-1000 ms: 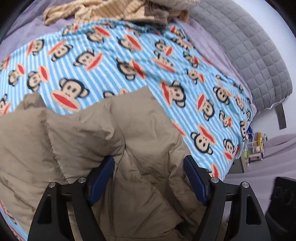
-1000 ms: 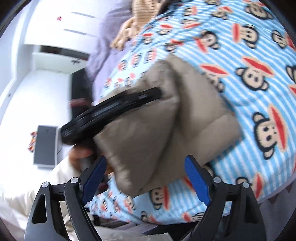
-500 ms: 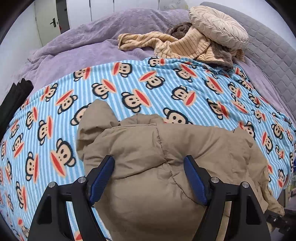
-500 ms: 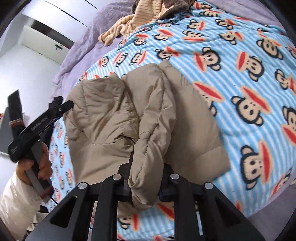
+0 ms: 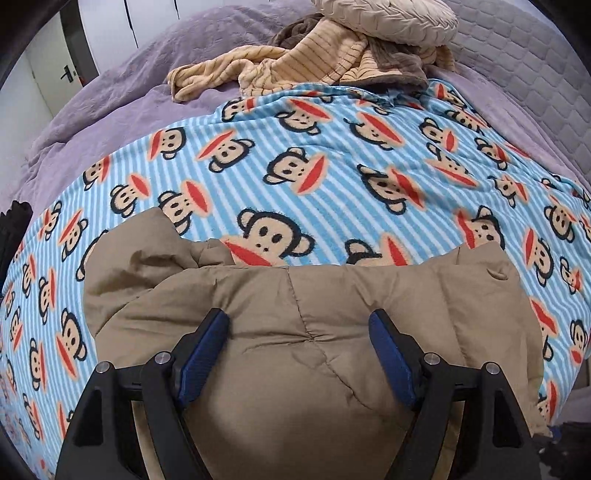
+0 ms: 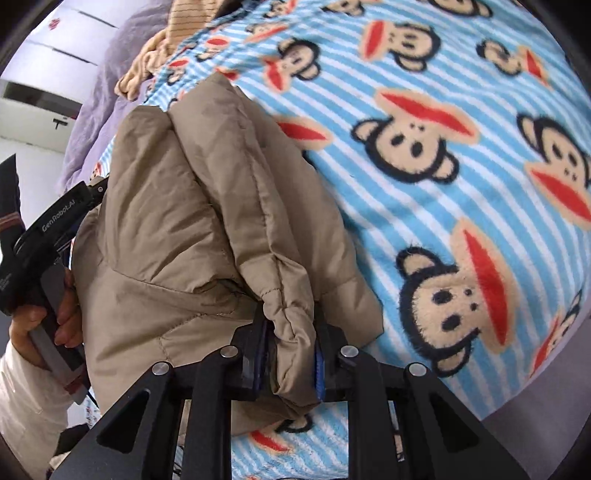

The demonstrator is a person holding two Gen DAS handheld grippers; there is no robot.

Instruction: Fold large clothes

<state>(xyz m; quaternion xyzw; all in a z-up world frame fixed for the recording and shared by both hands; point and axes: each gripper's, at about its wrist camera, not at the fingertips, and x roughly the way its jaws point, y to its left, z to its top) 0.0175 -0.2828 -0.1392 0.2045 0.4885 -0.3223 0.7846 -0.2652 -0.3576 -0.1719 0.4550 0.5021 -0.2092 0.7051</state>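
A tan padded jacket (image 5: 295, 332) lies bunched on a blue striped monkey-print blanket (image 5: 332, 177) on the bed. My left gripper (image 5: 299, 339) is open, its blue pads (image 5: 201, 350) spread over the middle of the jacket without pinching it. My right gripper (image 6: 291, 354) is shut on a thick fold at the jacket's edge (image 6: 288, 314), near the blanket's front edge. The rest of the jacket (image 6: 184, 221) stretches away to the left in the right wrist view, where the left hand-held gripper (image 6: 48, 229) shows beside it.
A striped beige garment (image 5: 295, 62) and a cream round cushion (image 5: 388, 18) lie at the far end of the bed on a purple cover (image 5: 129, 92). A grey quilted headboard (image 5: 535, 74) stands at the right. The blanket's edge drops off at the lower right (image 6: 517, 387).
My right gripper closed on the jacket's edge fold and has pulled it closer. My left gripper swung to face up the bed and now hovers lower over the jacket, still open.
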